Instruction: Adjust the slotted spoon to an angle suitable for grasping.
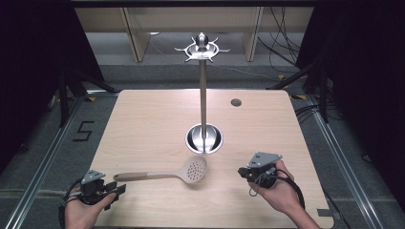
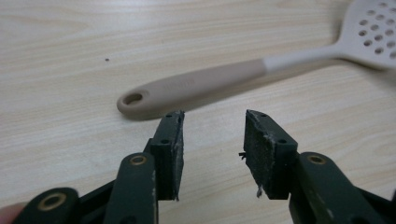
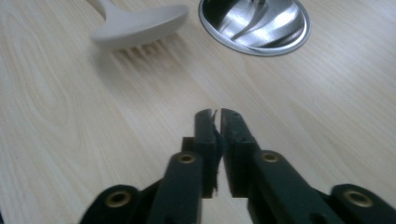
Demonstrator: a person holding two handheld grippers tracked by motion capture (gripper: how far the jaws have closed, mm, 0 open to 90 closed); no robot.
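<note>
Item: slotted spoon (image 1: 165,174) flat on bench (image 1: 143,124); my left gripper (image 2: 212,116) half-open for its handle; right gripper (image 3: 217,113) shut, idle.

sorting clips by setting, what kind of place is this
Probably a lab or test room rigged for recording, not a kitchen: a bare wooden table on grey floor, loose cables behind it, and a utensil stand with one slotted spoon laid out.
</note>
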